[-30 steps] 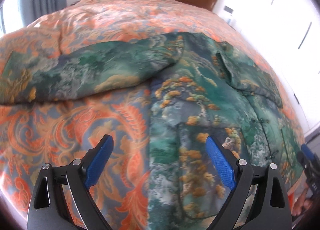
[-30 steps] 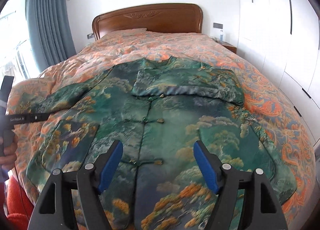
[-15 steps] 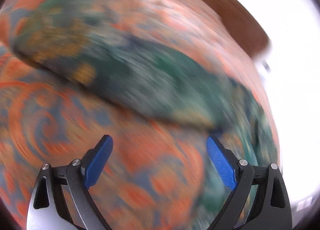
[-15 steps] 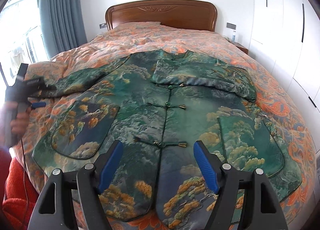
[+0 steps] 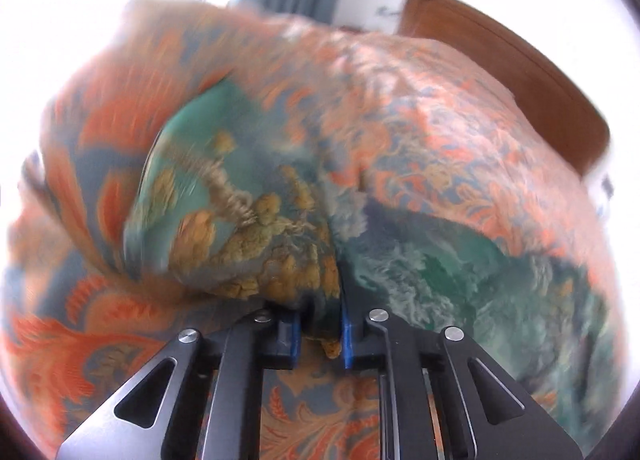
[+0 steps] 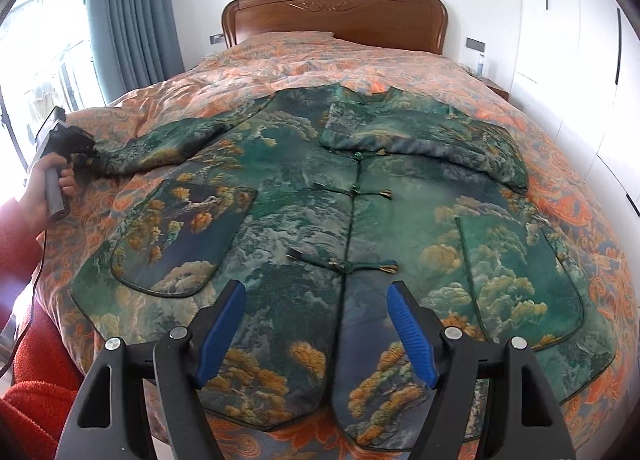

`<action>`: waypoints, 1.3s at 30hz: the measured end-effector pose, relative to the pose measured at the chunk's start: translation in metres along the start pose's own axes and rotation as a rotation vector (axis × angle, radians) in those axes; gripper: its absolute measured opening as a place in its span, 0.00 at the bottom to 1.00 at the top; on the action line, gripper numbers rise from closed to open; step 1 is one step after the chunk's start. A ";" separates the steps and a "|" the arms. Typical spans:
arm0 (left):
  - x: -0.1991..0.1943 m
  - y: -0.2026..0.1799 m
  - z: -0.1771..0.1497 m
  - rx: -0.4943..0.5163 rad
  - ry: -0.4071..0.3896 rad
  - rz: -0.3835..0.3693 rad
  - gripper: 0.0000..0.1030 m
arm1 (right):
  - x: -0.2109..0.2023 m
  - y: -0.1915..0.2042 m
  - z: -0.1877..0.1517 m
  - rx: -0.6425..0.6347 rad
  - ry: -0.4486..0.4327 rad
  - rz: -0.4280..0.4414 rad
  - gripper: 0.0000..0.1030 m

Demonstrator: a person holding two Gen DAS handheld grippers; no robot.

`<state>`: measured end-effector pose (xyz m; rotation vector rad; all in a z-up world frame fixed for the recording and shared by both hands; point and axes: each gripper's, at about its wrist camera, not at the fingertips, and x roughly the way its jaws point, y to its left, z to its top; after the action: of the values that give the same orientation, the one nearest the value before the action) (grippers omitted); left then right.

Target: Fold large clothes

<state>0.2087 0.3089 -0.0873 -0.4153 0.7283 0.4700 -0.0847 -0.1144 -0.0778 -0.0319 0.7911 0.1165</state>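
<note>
A large green jacket [image 6: 352, 212] with a landscape print and knot buttons lies face up on the bed. Its right sleeve is folded across the chest. Its left sleeve [image 6: 160, 144] stretches out to the left. My left gripper [image 5: 320, 334] is shut on the cuff of that sleeve [image 5: 240, 220], and it also shows in the right wrist view [image 6: 86, 154], held in a hand. My right gripper [image 6: 316, 334] is open and empty above the jacket's hem.
The bed has an orange and blue patterned quilt [image 6: 320, 60] and a wooden headboard [image 6: 336, 16]. Grey curtains [image 6: 128, 16] and a window stand at the left. White wardrobe doors [image 6: 580, 40] are at the right. A red sleeve [image 6: 28, 380] is at the lower left.
My left gripper has swung left from the jacket's hem to the end of the left sleeve and closed on the cuff. My right gripper has drawn back a little and stayed open.
</note>
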 end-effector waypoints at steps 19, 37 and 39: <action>-0.086 -0.235 -0.234 1.451 -0.295 -0.098 0.51 | -0.005 -0.035 0.004 0.101 -0.024 -0.017 0.73; -0.110 -0.130 -0.179 0.893 -0.016 -0.353 0.90 | 0.164 -0.021 0.112 0.455 0.276 0.524 0.73; -0.107 -0.120 -0.172 0.853 -0.005 -0.349 0.90 | 0.195 -0.017 0.115 0.548 0.320 0.565 0.73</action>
<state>0.1122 0.0945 -0.1034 0.2621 0.7638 -0.1866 0.1341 -0.1045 -0.1359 0.7112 1.1143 0.4326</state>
